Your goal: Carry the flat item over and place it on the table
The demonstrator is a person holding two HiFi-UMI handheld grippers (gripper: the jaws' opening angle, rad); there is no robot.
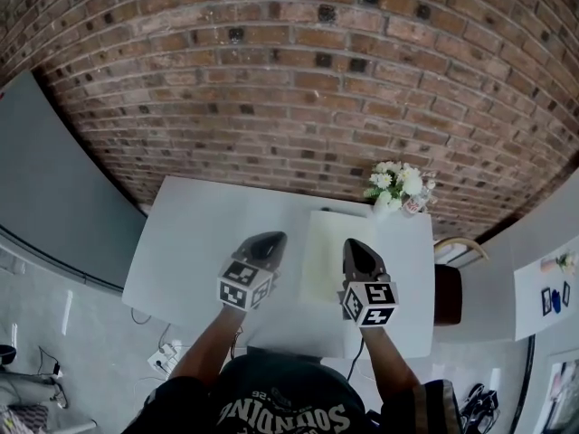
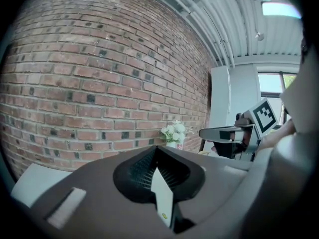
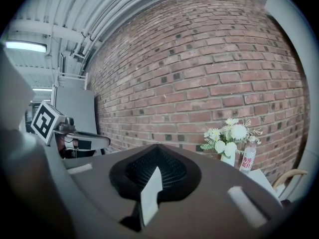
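A pale cream flat sheet [image 1: 327,260] lies on the white table [image 1: 199,242], right of its middle. My left gripper [image 1: 270,239] hovers above the table just left of the sheet, a strip of bare table showing between them. My right gripper [image 1: 355,245] hangs over the sheet's right part. Both point level at the brick wall. The jaws of the left gripper [image 2: 157,151] and of the right gripper [image 3: 158,148] are shut. A narrow white strip shows in each seam; I cannot tell what it is.
A vase of white flowers [image 1: 395,183] stands at the table's far right corner, with a small red-labelled bottle [image 3: 247,161] beside it. A chair [image 1: 450,287] stands to the table's right. A grey panel [image 1: 54,197] is at the left, and cables lie on the floor [image 1: 163,355].
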